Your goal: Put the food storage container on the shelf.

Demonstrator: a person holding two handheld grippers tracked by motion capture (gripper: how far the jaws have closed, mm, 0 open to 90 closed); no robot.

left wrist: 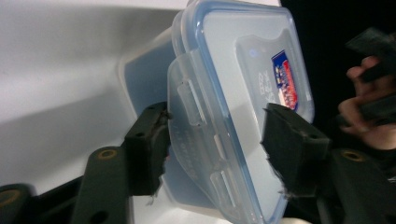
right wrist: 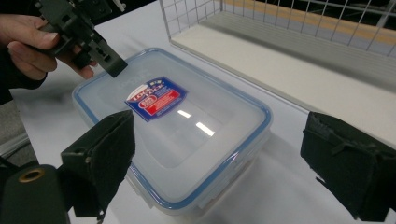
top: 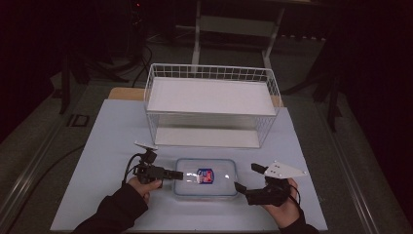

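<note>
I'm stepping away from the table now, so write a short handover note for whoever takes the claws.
Left claw: jaws astride the end latch flap of the clear lidded box; contact not clear.
Right claw: open, hovering at the box's other end, touching nothing.
Box: flat on the table, lid on, in front of the white wire rack.
Done: left claw placed at the latch.
Left: probably grip and work the latches.

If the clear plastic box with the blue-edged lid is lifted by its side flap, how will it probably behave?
The box looks empty through its clear lid, so it is probably light. Its walls seem stiff, but the hinged flap between the left gripper jaws may bend or swing. The glossy lid reflects light, so it is likely slippery, and a one-sided lift could tilt it.
</note>
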